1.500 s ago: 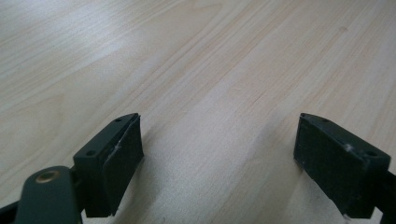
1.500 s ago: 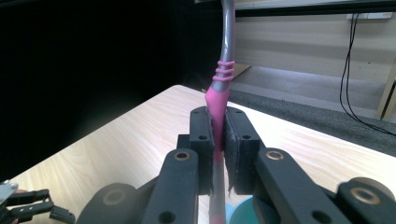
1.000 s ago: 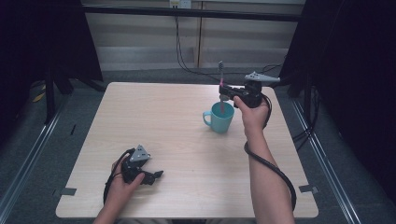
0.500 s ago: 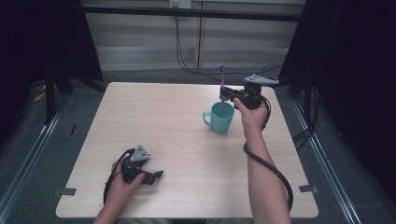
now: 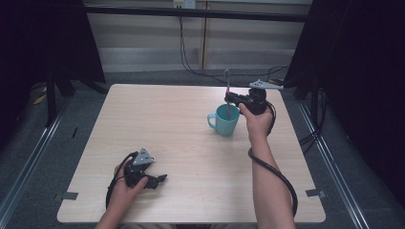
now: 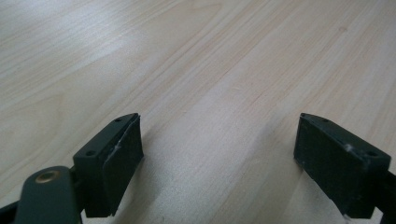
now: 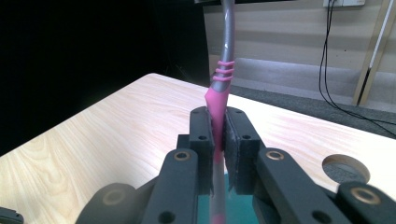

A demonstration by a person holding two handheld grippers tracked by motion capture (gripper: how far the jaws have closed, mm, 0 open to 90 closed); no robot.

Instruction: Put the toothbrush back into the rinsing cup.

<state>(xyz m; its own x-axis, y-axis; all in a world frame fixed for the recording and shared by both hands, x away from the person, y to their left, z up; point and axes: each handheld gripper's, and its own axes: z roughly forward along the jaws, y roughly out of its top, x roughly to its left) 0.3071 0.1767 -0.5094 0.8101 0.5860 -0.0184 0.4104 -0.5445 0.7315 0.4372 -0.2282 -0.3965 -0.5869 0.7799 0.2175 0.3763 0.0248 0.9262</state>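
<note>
Toothbrush [image 7: 218,93] pinched upright in right claw [image 7: 217,135] over teal mug [image 5: 225,120]; left claw [image 6: 219,163] spread.

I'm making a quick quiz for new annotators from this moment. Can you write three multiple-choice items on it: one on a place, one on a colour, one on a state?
1. Where does the round teal ceramic mug stand?
A. On the far right part of the light wooden table
B. At the near left corner
C. On the floor

2. What colour is the grip of the grey-necked plastic toothbrush?
A. Green
B. Pink
C. Yellow

3. How are the left tongs?
A. Shut on the mug
B. Shut on nothing
C. Open, with bare wood between them

Answers:
1. A: the high view shows the mug far and to the right, beside the person's right hand.
2. B: the right gripper view shows a pink grip clamped upright in the right tongs.
3. C: the left gripper view shows both jaws wide apart over the tabletop.
</note>
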